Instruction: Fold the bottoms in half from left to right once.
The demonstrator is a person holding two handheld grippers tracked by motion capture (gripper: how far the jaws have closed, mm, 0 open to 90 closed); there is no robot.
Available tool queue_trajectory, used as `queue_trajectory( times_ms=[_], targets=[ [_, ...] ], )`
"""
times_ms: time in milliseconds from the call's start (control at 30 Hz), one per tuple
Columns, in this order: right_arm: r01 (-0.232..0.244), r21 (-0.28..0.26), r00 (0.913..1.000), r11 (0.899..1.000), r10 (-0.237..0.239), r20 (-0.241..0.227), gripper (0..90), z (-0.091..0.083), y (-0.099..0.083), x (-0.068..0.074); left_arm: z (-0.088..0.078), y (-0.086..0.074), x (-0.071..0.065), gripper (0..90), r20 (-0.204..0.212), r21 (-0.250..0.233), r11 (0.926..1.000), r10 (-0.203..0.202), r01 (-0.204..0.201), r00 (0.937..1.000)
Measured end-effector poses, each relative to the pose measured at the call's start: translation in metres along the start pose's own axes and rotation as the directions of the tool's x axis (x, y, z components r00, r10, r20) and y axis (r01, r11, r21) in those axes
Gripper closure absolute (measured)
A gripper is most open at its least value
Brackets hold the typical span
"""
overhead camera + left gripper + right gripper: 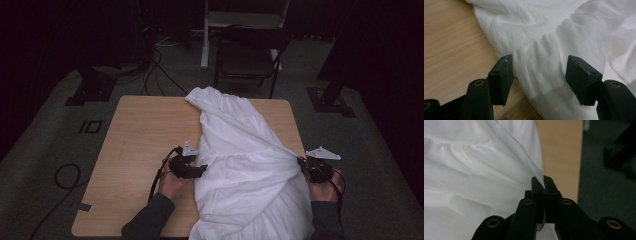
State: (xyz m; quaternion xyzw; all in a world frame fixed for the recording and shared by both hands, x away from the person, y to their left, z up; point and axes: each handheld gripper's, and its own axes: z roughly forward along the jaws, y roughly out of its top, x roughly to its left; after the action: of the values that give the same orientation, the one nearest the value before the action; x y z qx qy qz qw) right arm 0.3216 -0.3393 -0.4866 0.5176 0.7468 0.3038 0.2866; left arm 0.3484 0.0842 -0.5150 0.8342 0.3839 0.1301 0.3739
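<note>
We are spreading a white garment lying crumpled along the right half of the desk, gathered seam across its middle. Our right tongs are pinching its edge fully closed, so we are pulling gently. Our left tongs are gaping wide around the gathered fold, gripping nothing.

A recording studio or lab space is indicated: a lone wooden table is set on grey carpet, ringed by black curtains, with cables, black stand bases and a folding chair beyond its far edge.
</note>
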Motion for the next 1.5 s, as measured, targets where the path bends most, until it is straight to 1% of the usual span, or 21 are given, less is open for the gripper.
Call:
queue_trajectory(
  times_ms=[33, 100, 200, 267, 333, 467, 500, 567, 633, 767, 867, 933, 1033, 1067, 1167, 1200, 1233, 1267, 1333, 1433, 1500],
  targets=[
    [-0.004, 0.046, 1.0000, 0.999, 0.004, -0.002, 89.3, 0.012, -0.009, -0.004, 0.003, 0.000, -0.003, 38.2, 0.007, 0.004, 1.0000, 0.001, -0.001, 1.0000],
    [-0.030, 0.095, 0.9994, 0.995, 0.032, -0.013, 89.0, 0.029, -0.023, -0.008, 0.012, -0.001, -0.013, 37.8, 0.015, 0.026, 0.9993, 0.027, -0.027, 0.9995],
    [-0.072, 0.144, 0.9965, 0.987, 0.077, -0.031, 88.5, 0.046, -0.037, -0.012, 0.026, -0.002, -0.027, 37.8, -0.006, 0.062, 0.9950, 0.078, -0.078, 0.9969],
    [-0.088, 0.136, 0.9949, 0.987, 0.094, -0.038, 88.0, 0.047, -0.039, -0.013, 0.037, -0.005, -0.035, 41.9, -0.057, 0.114, 0.9867, 0.123, -0.116, 0.9908],
    [-0.080, 0.146, 0.9956, 0.986, 0.086, -0.037, 87.3, 0.047, -0.037, -0.011, 0.040, -0.006, -0.035, 48.4, -0.048, 0.102, 0.9885, 0.117, -0.112, 0.9920],
    [-0.081, 0.151, 0.9956, 0.985, 0.087, -0.034, 87.3, 0.047, -0.037, -0.008, 0.040, -0.005, -0.030, 61.1, -0.087, 0.102, 0.9878, 0.126, -0.117, 0.9881],
    [-0.085, 0.149, 0.9950, 0.985, 0.092, -0.039, 87.1, 0.047, -0.037, -0.006, 0.039, -0.005, -0.021, 61.1, -0.125, 0.105, 0.9877, 0.128, -0.115, 0.9839],
    [-0.065, 0.153, 0.9930, 0.986, 0.079, -0.088, 85.9, 0.046, -0.035, 0.006, 0.036, -0.005, -0.010, 62.6, -0.171, 0.110, 0.9880, 0.127, -0.109, 0.9771],
    [-0.047, 0.153, 0.9911, 0.987, 0.065, -0.116, 84.9, 0.048, -0.031, 0.017, 0.034, -0.005, 0.003, 62.8, -0.200, 0.115, 0.9893, 0.111, -0.090, 0.9735],
    [-0.016, 0.152, 0.9836, 0.988, 0.043, -0.175, 82.7, 0.056, -0.021, 0.037, 0.028, -0.003, 0.041, 62.8, -0.270, 0.143, 0.9886, 0.085, -0.047, 0.9590],
    [0.007, 0.152, 0.9780, 0.988, 0.025, -0.207, 81.9, 0.064, -0.011, 0.051, 0.027, 0.000, 0.062, 62.7, -0.304, 0.152, 0.9881, 0.066, -0.020, 0.9503],
    [0.015, 0.149, 0.9760, 0.989, 0.018, -0.217, 82.0, 0.070, -0.005, 0.056, 0.029, 0.003, 0.074, 62.7, -0.334, 0.162, 0.9866, 0.067, -0.013, 0.9402],
    [0.009, 0.144, 0.9730, 0.990, 0.024, -0.229, 82.1, 0.081, 0.005, 0.061, 0.034, 0.012, 0.086, 62.8, -0.385, 0.196, 0.9805, 0.093, -0.017, 0.9182],
    [0.016, 0.145, 0.9740, 0.989, 0.017, -0.226, 82.1, 0.084, 0.008, 0.061, 0.036, 0.014, 0.089, 62.7, -0.393, 0.198, 0.9802, 0.090, -0.011, 0.9151],
    [0.027, 0.146, 0.9815, 0.989, 0.001, -0.191, 82.9, 0.095, 0.018, 0.059, 0.039, 0.019, 0.092, 62.9, -0.396, 0.199, 0.9798, 0.057, 0.024, 0.9165],
    [0.026, 0.146, 0.9861, 0.989, -0.002, -0.166, 82.9, 0.099, 0.021, 0.056, 0.038, 0.019, 0.090, 62.8, -0.379, 0.198, 0.9799, 0.056, 0.022, 0.9238],
    [-0.002, 0.147, 0.9882, 0.989, 0.024, -0.151, 82.8, 0.102, 0.022, 0.050, 0.036, 0.017, 0.086, 61.8, -0.342, 0.189, 0.9815, 0.039, 0.028, 0.9389],
    [-0.039, 0.157, 0.9902, 0.987, 0.059, -0.126, 81.8, 0.104, 0.024, 0.044, 0.034, 0.016, 0.084, 58.6, -0.321, 0.183, 0.9828, 0.035, 0.025, 0.9465],
    [-0.063, 0.167, 0.9932, 0.984, 0.078, -0.086, 72.2, 0.103, 0.025, 0.040, 0.024, 0.010, 0.076, 54.1, -0.286, 0.153, 0.9878, 0.020, 0.025, 0.9579],
    [-0.094, 0.092, 0.9884, 0.991, 0.104, -0.111, 61.3, 0.090, 0.028, 0.039, 0.012, 0.003, 0.070, 51.3, -0.250, 0.113, 0.9930, -0.006, 0.035, 0.9683],
    [-0.063, 0.046, 0.9879, 0.997, 0.069, -0.139, 60.5, 0.079, 0.033, 0.046, 0.005, -0.003, 0.067, 49.8, -0.241, 0.096, 0.9944, -0.020, 0.044, 0.9704]
  ],
)
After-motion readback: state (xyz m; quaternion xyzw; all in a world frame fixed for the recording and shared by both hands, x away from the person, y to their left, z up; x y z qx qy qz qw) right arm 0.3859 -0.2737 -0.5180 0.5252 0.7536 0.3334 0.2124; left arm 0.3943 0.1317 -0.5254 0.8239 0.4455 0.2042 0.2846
